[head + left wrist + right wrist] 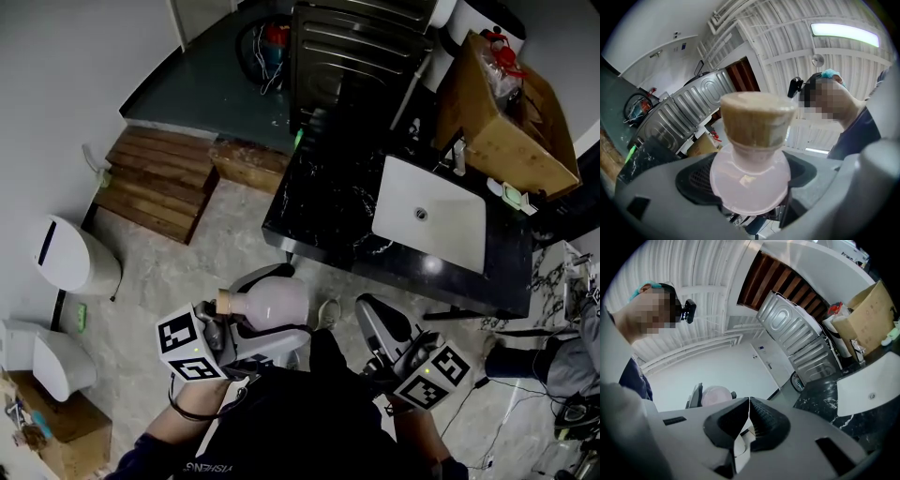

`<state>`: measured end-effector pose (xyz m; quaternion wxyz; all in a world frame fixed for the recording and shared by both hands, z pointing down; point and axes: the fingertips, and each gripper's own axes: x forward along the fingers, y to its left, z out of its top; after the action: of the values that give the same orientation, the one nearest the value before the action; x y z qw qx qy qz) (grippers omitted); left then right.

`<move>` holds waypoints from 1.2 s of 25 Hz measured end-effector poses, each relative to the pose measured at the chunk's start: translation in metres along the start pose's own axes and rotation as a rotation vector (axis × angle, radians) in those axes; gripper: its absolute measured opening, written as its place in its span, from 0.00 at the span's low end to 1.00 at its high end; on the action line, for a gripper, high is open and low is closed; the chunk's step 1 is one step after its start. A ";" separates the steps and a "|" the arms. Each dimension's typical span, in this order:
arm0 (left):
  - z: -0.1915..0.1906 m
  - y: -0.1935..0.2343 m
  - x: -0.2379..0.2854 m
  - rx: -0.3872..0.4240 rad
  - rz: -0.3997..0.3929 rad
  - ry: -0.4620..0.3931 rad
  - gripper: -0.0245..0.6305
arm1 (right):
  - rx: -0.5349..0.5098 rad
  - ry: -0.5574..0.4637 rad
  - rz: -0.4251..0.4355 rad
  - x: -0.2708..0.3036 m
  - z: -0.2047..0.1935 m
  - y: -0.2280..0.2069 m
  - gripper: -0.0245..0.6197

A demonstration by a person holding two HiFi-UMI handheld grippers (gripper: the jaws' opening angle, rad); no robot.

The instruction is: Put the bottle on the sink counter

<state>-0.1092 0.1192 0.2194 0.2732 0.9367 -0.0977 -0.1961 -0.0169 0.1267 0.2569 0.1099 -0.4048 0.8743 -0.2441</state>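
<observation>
A pale pink round bottle (274, 303) with a cork stopper (224, 302) lies sideways low in the head view, over the floor. My left gripper (270, 309) is shut on its body. In the left gripper view the bottle (750, 185) fills the space between the jaws, cork (757, 119) pointing away from the camera. My right gripper (370, 309) hangs beside it to the right, shut with nothing in it; the pads meet (749, 420). The black marble sink counter (323, 202) with its white basin (429, 216) lies ahead, well apart from both grippers.
A cardboard box (502, 117) stands on the counter's far right end behind the tap (458, 159). A ribbed metal appliance (356, 47) is behind the counter. A wooden pallet (155, 178) and a white bin (75, 255) are on the floor at left.
</observation>
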 end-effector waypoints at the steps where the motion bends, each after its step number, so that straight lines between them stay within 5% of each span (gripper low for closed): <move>1: 0.001 0.007 0.006 0.001 0.005 0.003 0.65 | 0.002 0.004 0.005 0.004 0.003 -0.007 0.08; 30: 0.002 0.227 0.153 0.063 0.250 0.086 0.65 | 0.124 0.137 0.068 0.098 0.062 -0.226 0.08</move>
<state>0.0117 -0.1149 0.2949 0.2699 0.9328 -0.2080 -0.1171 0.0919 -0.0936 0.3212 0.0829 -0.3499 0.8761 -0.3211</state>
